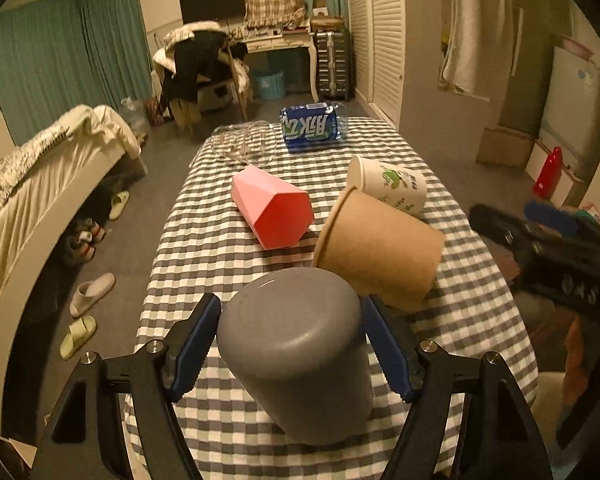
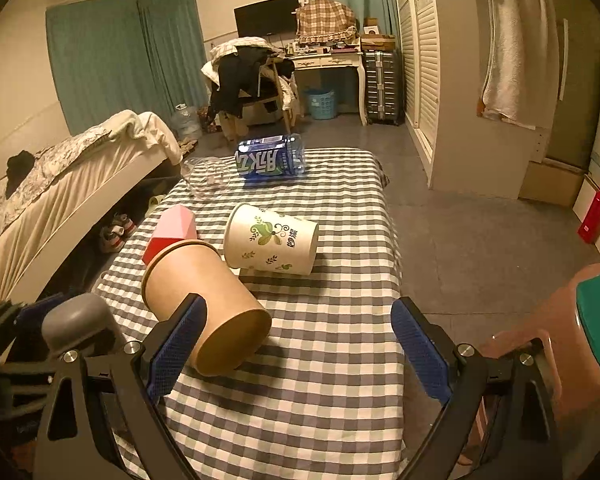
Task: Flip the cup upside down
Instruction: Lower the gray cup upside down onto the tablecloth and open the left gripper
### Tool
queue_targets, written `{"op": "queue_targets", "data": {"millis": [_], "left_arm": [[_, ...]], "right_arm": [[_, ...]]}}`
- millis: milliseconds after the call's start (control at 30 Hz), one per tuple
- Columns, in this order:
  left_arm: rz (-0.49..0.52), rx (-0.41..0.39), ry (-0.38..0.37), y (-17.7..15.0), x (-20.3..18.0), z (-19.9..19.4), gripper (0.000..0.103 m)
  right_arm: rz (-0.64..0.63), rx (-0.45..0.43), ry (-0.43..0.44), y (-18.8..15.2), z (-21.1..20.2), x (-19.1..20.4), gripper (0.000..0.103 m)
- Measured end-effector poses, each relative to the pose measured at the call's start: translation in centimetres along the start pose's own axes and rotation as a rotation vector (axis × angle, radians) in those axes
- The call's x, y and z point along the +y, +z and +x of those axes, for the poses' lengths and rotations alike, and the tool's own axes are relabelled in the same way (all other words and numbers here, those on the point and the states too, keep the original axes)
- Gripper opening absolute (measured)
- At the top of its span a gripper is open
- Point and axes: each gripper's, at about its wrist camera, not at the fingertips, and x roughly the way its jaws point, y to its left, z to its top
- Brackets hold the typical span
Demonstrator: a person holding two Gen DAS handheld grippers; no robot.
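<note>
A grey cup (image 1: 295, 352) stands upside down, base up, on the checked tablecloth (image 1: 203, 248) between the fingers of my left gripper (image 1: 291, 344). The blue pads sit beside its walls with small gaps, so the gripper is open. The grey cup also shows at the left of the right wrist view (image 2: 75, 320). A brown paper cup (image 2: 203, 300) lies on its side, just ahead of my right gripper (image 2: 300, 344), which is open and empty; its left finger is in front of that cup. The brown cup also shows in the left wrist view (image 1: 380, 248).
A white paper cup with green print (image 2: 271, 240), a pink faceted cup (image 1: 271, 212), a clear glass cup (image 1: 247, 144) and a blue drinks pack (image 1: 316, 126) lie on the table further back. A bed (image 1: 31, 184) stands left; slippers on the floor.
</note>
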Motion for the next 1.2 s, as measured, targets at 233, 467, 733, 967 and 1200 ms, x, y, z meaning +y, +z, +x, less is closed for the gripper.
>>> {"op": "queue_targets", "data": {"millis": [233, 467, 733, 967, 1200], "left_arm": [[0.024, -0.024, 0.009, -1.1, -0.7, -0.1, 0.076], [-0.035, 0.035, -0.094, -2.1, -0.6, 2.5, 0.072], [-0.047, -0.101, -0.008, -0.4, -0.3, 3.5, 0.072], [-0.053, -0.120, -0.020, -1.0, -0.1, 4.2, 0.072], [-0.048, -0.174, -0.012, -0.7, 0.0, 3.0, 0.091]], "right_arm": [[0.001, 0.001, -0.005, -0.1, -0.1, 0.1, 0.094], [0.000, -0.003, -0.001, -0.1, -0.2, 0.1, 0.094], [0.008, -0.002, -0.005, -0.2, -0.2, -0.2, 0.094], [0.016, 0.008, -0.021, -0.2, 0.3, -0.7, 0.094], [0.007, -0.043, 0.012, -0.3, -1.2, -0.6, 0.094]]}}
